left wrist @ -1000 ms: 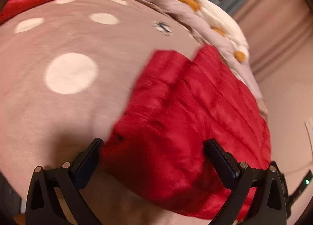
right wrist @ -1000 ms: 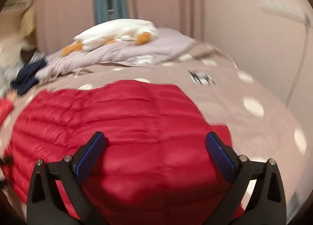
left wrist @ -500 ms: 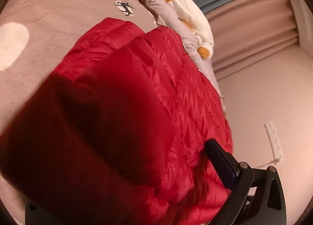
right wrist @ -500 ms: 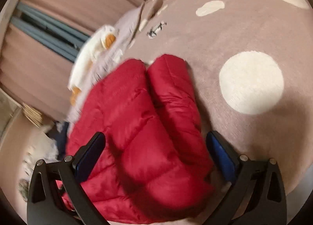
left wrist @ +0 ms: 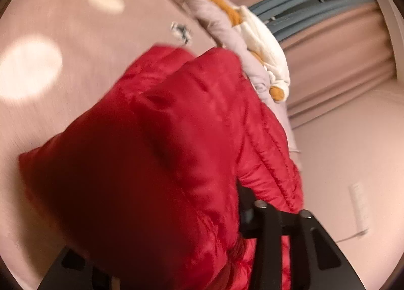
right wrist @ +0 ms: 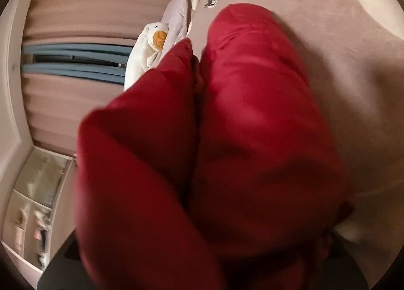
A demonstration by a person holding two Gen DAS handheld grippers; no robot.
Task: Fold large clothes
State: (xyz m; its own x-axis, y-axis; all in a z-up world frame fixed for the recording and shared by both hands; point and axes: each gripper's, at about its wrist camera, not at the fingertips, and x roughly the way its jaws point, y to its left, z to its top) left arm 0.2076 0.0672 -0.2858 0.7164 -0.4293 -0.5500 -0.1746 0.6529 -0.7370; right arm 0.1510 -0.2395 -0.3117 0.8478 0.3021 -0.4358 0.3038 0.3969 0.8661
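I held the red down jacket (left wrist: 156, 153) bunched up above the polka-dot bed (left wrist: 50, 37), filling both frames' centres, so a fold could drop; fabric hid both sets of fingers, so I couldn't tell their state.

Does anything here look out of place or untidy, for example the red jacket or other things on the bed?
The red jacket is bunched into two puffy lobes and drapes over both claws, so it is not lying flat. Beyond it, a white plush duck lies on a rumpled pale quilt. Nothing looks spilled or damaged.
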